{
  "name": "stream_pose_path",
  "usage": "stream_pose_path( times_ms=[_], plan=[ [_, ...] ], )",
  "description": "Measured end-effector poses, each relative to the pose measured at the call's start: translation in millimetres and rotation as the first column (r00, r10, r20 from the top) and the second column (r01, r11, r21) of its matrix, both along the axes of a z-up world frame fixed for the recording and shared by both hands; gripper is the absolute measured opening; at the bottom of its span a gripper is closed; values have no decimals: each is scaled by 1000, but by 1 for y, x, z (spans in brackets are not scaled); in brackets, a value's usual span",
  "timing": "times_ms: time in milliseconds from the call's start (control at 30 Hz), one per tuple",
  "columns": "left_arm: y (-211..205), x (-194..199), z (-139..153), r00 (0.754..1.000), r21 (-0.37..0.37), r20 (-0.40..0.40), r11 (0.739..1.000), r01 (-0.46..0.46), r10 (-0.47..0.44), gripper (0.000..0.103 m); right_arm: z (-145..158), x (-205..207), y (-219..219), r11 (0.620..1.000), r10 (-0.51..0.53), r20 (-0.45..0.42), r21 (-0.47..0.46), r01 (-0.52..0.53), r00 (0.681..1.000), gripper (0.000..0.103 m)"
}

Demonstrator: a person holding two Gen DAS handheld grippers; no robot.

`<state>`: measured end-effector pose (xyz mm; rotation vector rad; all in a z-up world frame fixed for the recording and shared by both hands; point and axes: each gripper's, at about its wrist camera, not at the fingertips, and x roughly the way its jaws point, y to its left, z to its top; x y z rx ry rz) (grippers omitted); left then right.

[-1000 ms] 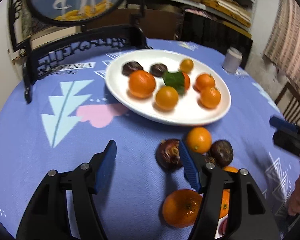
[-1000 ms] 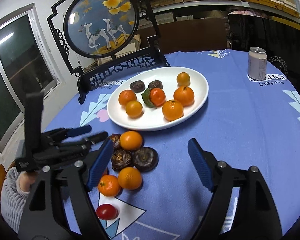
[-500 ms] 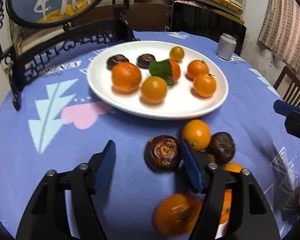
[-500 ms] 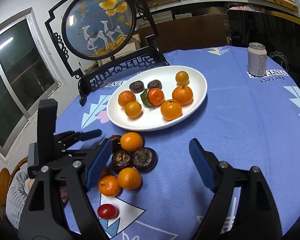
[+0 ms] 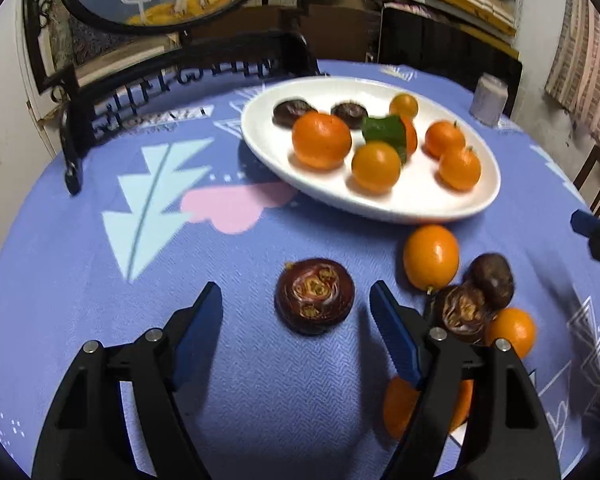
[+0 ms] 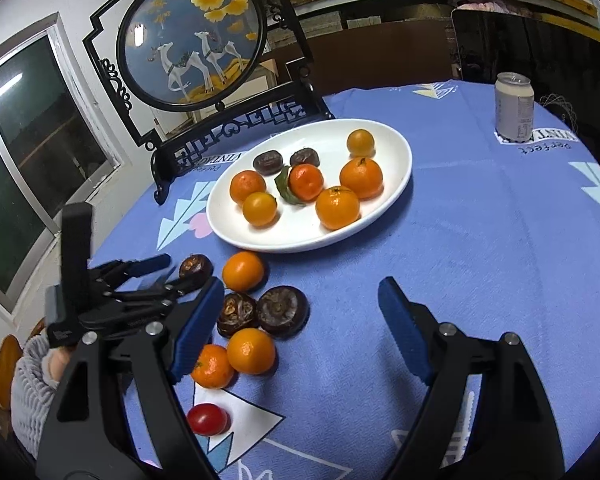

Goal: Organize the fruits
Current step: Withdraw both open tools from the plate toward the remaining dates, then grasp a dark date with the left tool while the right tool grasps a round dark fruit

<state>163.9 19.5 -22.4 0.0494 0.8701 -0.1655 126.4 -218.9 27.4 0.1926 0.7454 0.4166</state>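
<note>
Left hand-held gripper [image 5: 296,308] spread wide, dark brown fruit [image 5: 314,295] just ahead between its fingertips

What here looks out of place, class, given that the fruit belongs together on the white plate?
A cluster of fruit lies loose on the tablecloth beside the white plate, and a small red fruit sits apart near the table edge. Nothing appears spilled or damaged.

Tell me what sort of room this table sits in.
Probably a home dining or sitting room: a round table under a blue printed tablecloth, a round deer-painting screen in a black carved stand, and a brown wooden chair at the table's edge.
</note>
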Motion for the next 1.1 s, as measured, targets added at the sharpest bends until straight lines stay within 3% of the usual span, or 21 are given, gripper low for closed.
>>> stream_pose_path(
  times_ms=[133, 200, 333, 500, 667, 967, 1100],
  plan=[
    [6, 4, -4, 1000, -19, -12, 1000, -21, 21, 73, -2, 0, 2, 1000, 9, -5, 2, -9, 1000, 80],
    [8, 4, -4, 1000, -24, -7, 999, -26, 25, 63, -5, 1, 5, 1000, 21, -17, 3, -21, 1000, 79],
    [4, 4, -5, 1000, -12, -8, 1000, -15, 15, 54, -17, 8, 14, 998, 57, -76, 26, -55, 995, 72],
    [2, 4, -5, 1000, 0, -8, 1000, -14, 14, 53, -28, 14, 23, 997, 75, -131, 23, -72, 989, 63],
    [2, 5, -5, 1000, 1, -8, 1000, -14, 14, 54, -35, 22, 28, 996, 81, -177, 57, -72, 981, 62],
    [2, 5, -5, 1000, 8, -7, 1000, -15, 15, 54, -41, 30, 44, 998, 35, -178, -38, -43, 983, 62],
    [2, 5, -5, 1000, 9, -8, 1000, -15, 15, 54, -45, 33, 42, 995, 6, -178, -94, -23, 984, 58]
  ],
)
